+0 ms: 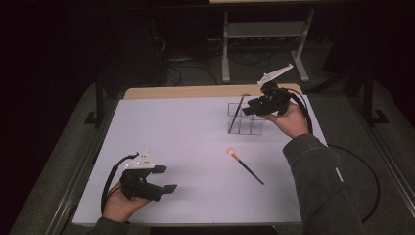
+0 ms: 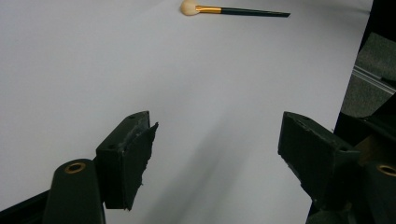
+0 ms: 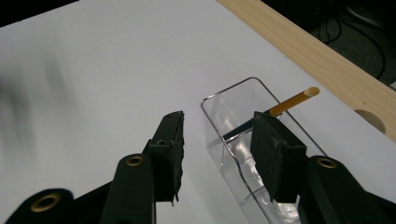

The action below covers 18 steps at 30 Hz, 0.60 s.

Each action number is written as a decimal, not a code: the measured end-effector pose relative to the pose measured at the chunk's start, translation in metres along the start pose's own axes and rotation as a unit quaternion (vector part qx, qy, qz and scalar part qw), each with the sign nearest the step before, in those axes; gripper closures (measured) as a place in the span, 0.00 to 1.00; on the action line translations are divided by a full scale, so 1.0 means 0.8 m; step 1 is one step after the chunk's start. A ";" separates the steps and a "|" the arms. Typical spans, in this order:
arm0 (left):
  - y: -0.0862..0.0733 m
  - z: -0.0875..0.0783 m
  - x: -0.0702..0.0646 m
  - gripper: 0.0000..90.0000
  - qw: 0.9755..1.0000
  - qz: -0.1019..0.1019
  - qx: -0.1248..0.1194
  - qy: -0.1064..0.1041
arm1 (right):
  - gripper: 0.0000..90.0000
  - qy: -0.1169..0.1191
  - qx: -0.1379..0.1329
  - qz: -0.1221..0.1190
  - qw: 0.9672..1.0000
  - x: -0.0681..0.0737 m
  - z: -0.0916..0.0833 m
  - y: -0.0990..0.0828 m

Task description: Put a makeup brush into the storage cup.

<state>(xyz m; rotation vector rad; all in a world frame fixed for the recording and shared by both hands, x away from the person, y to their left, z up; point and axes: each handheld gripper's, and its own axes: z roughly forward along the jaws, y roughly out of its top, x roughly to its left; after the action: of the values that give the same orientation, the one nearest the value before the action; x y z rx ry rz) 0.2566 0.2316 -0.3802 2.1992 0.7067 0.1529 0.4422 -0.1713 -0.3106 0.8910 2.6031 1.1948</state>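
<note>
**One brush stands in the organizer, one lies on the counter**

The clear organizer stands toward the far side of the white counter. A brush with a yellow handle leans inside its end compartment. The right hand-held gripper hovers just beside the organizer, its jaws apart and empty. The makeup brush lies flat nearer to the person than the organizer. The left hand-held gripper, well apart from the organizer, is also spread and holds nothing. I judge the brush light, thin and stiff; the dark handle is the better place to pinch, not the soft head.
</note>
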 end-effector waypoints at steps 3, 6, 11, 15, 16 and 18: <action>0.000 0.002 0.000 0.27 1.000 -0.001 0.000 0.001 | 0.55 0.000 0.000 -0.004 1.000 0.001 -0.001 -0.003; 0.000 0.002 0.000 0.27 1.000 -0.003 0.002 0.000 | 0.52 0.000 0.001 0.001 1.000 0.005 -0.004 -0.007; 0.001 0.002 0.000 0.27 1.000 0.000 0.001 -0.002 | 0.46 0.000 -0.005 0.001 1.000 0.009 -0.009 -0.014; 0.001 0.003 0.000 0.27 1.000 0.000 0.000 -0.003 | 0.43 -0.001 -0.002 0.000 1.000 0.015 -0.011 -0.020; 0.002 0.003 0.000 0.27 1.000 0.000 0.000 -0.003 | 0.42 0.000 -0.003 0.003 1.000 0.017 -0.012 -0.020; 0.003 0.003 0.000 0.27 1.000 0.000 -0.002 -0.004 | 0.40 -0.001 -0.006 -0.003 1.000 0.020 -0.014 -0.022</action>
<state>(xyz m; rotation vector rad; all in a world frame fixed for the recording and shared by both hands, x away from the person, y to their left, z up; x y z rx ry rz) 0.2582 0.2285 -0.3805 2.1956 0.7015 0.1455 0.4173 -0.1784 -0.3138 0.8814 2.5922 1.2070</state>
